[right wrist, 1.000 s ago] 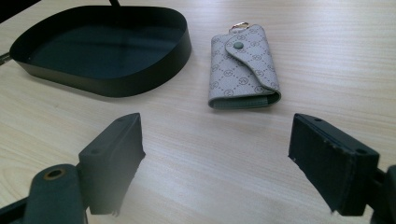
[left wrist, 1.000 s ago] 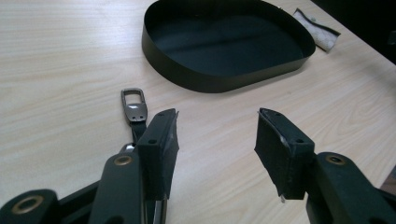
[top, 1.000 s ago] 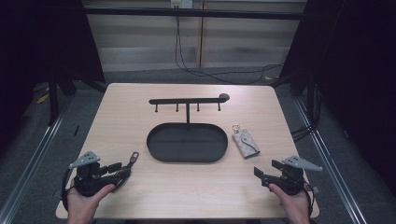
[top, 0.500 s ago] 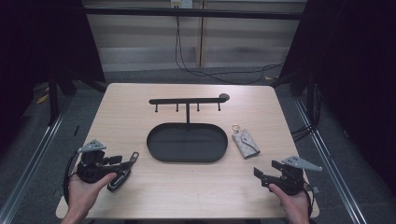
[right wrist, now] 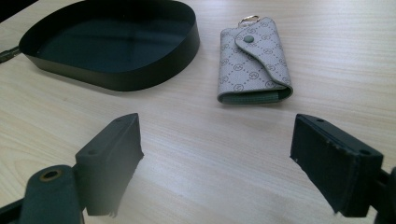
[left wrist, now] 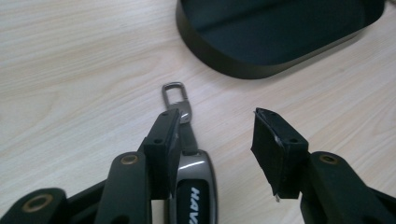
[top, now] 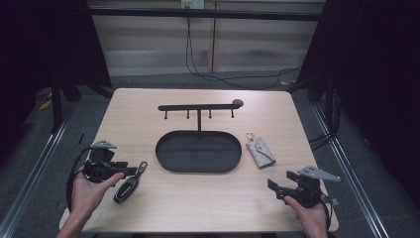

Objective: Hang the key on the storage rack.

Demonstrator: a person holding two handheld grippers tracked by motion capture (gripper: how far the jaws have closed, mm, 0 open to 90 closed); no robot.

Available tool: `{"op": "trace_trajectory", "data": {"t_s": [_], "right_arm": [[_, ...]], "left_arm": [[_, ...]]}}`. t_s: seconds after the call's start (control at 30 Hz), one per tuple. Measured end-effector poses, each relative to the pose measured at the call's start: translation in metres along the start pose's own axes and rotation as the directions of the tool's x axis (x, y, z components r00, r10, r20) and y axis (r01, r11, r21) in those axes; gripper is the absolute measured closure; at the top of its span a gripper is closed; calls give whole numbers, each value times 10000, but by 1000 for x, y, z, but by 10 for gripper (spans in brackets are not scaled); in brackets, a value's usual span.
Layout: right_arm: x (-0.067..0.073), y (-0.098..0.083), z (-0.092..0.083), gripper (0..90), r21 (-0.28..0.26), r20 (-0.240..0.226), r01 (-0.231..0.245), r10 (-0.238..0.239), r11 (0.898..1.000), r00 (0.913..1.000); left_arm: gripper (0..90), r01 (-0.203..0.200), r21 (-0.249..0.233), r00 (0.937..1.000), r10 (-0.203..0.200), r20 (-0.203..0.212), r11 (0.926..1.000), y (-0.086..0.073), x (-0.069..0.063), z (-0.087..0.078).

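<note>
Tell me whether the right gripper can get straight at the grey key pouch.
Probably yes. The right gripper stands open, facing the key pouch across bare table; the black tray sits off to the side, not between them.

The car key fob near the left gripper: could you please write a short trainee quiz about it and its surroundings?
1. True or false: the car key fob lies inside the black oval tray.
2. Which lies nearer the right gripper: A) the grey key pouch, B) the fob?
3. What tops the fob's strap?

Key: 1. False; it lies on the table between the left gripper's open jaws. 2. A. 3. A metal loop.
</note>
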State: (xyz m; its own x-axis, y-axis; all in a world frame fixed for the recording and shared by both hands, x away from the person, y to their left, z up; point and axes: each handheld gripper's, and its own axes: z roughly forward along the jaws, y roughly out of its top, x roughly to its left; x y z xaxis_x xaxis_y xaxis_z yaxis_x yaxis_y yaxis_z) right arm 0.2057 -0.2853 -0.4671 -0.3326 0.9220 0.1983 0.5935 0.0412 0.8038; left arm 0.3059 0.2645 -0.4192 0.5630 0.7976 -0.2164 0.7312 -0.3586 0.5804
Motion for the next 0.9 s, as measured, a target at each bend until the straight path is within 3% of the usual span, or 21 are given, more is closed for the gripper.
{"op": "trace_trajectory", "data": {"t_s": [0.1, 0.2, 0.33, 0.4, 0.53, 0.7, 0.73, 0.87, 0.9], "right_arm": [[-2, 0, 1, 161, 43, -47, -56, 56, 10000, 10000], [-2, 0, 1, 161, 79, -36, -109, 109, 9999, 9999], [-2, 0, 1, 161, 117, -122, -95, 97, 9999, 9999], [-2, 0, 2, 162, 149, -118, -92, 94, 9998, 9999], [-1, 0, 2, 161, 201, -139, -63, 66, 9998, 9999], [-1, 0, 2, 161, 230, -136, -93, 96, 9997, 9999], [-1, 0, 3, 161, 249, -146, -100, 103, 9996, 9998], [-1, 0, 3, 162, 303, -157, -106, 111, 9995, 9998], [-1, 0, 3, 161, 321, -149, -108, 112, 9994, 9998]], "left_arm": [[508, -19, 175, 10000, 18, 65, 9998, 3, 2, 2], [431, 107, 524, 9999, -100, -135, 9986, 10, 6, 9], [450, -32, 975, 9991, 74, -423, 9952, 19, 4, 19], [468, -30, 1080, 9993, 71, -375, 9941, 20, 3, 22], [496, -266, 1909, 9984, 356, -440, 9812, 27, 2, 32], [503, -244, 2403, 9978, 386, -543, 9704, 32, 4, 38], [516, -76, 2587, 9981, 231, -572, 9659, 33, 6, 41], [533, 118, 2667, 9978, 59, -657, 9637, 34, 10, 46], [536, 167, 2826, 9981, 9, -620, 9591, 35, 11, 49]]}}
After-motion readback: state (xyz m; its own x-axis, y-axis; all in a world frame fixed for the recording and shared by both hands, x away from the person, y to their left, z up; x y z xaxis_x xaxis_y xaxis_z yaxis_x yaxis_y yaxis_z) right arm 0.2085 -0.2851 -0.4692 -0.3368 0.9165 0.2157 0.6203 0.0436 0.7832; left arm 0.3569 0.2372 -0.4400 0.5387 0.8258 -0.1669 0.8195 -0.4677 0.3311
